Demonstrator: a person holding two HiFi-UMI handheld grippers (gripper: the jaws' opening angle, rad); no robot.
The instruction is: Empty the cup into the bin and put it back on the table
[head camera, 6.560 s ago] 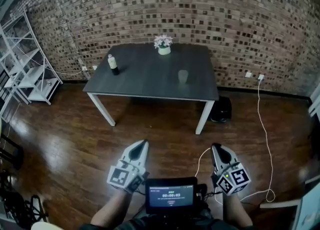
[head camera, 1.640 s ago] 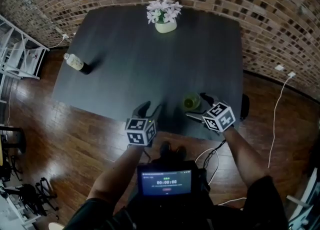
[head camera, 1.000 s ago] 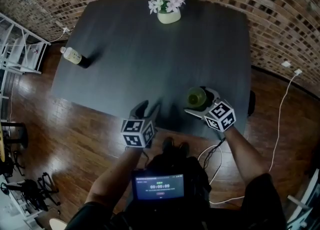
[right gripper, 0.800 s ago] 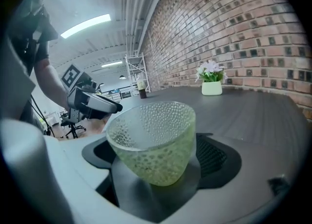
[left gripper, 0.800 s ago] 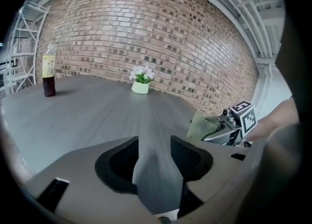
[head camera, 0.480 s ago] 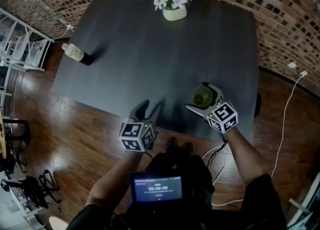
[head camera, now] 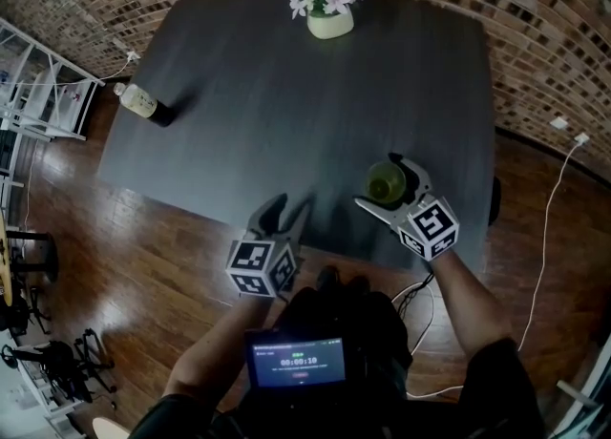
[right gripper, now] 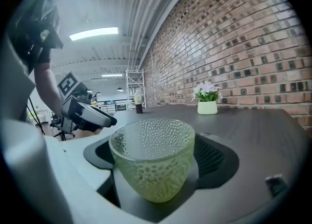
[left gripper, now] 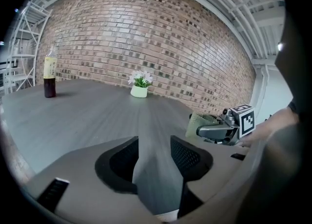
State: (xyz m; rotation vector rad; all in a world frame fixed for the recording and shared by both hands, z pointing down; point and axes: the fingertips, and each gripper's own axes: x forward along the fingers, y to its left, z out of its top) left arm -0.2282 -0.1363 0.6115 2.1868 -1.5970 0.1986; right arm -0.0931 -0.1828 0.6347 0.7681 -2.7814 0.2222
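Note:
A dimpled, pale green glass cup (head camera: 386,182) stands near the front right of the dark table (head camera: 286,113). My right gripper (head camera: 376,180) is shut on the cup (right gripper: 151,157), one pad on each side of its rim. Nothing shows inside the cup in the right gripper view. My left gripper (head camera: 291,206) hangs open and empty over the table's front edge, left of the cup. In the left gripper view the open jaws (left gripper: 153,142) point across the table, with the cup (left gripper: 196,123) and the right gripper (left gripper: 219,129) at the right.
A white pot of flowers (head camera: 329,19) stands at the table's far edge, and a bottle (head camera: 143,103) at its left end. A dark bin (head camera: 493,200) peeks out past the table's right edge. White shelving (head camera: 38,94) stands left, and a cable (head camera: 544,227) lies on the wood floor at right.
The person has walked up to the table. The right gripper's jaws came round the cup and closed on it. In the last half second almost nothing moved.

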